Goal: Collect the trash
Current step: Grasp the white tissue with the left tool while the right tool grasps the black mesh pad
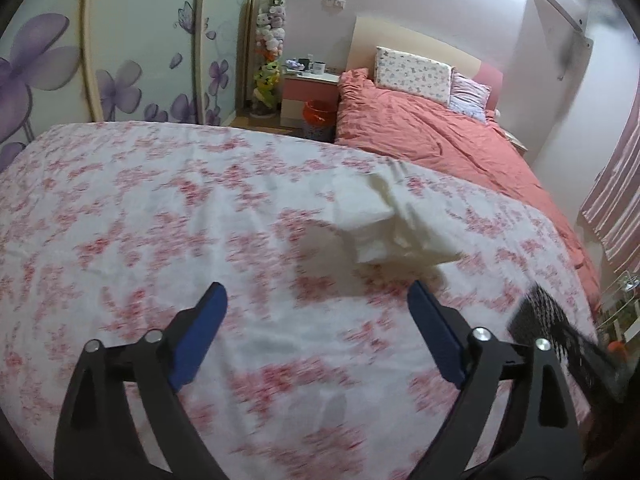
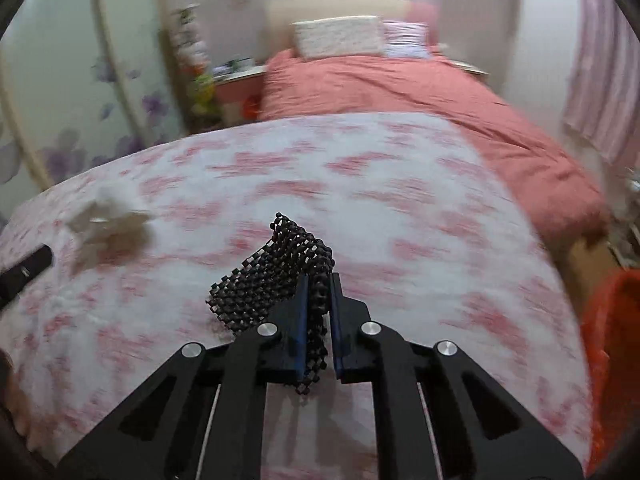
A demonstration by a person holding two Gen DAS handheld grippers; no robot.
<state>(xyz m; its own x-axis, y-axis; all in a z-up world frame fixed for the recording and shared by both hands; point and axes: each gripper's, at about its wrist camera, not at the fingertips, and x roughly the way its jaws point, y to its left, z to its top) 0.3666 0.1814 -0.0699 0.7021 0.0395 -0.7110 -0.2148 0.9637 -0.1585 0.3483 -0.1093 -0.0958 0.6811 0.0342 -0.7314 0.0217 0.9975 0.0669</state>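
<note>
The right claw (image 2: 319,304) is clamped narrow on a scrap of black mesh (image 2: 276,276), raised above the floral bed cover (image 2: 400,220), while the left claw (image 1: 318,312) hangs spread wide and empty over the same cover. A crumpled white tissue (image 1: 384,220) lies on the cover just ahead of the left claw. Motion blur smears the right view, and an orange shape (image 2: 612,360) at its right edge is cut off and unclear.

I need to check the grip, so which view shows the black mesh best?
The right wrist view: the mesh sits centred, pinched in the shut right claw. The left wrist view shows only a blurred piece of it at the right edge.
</note>
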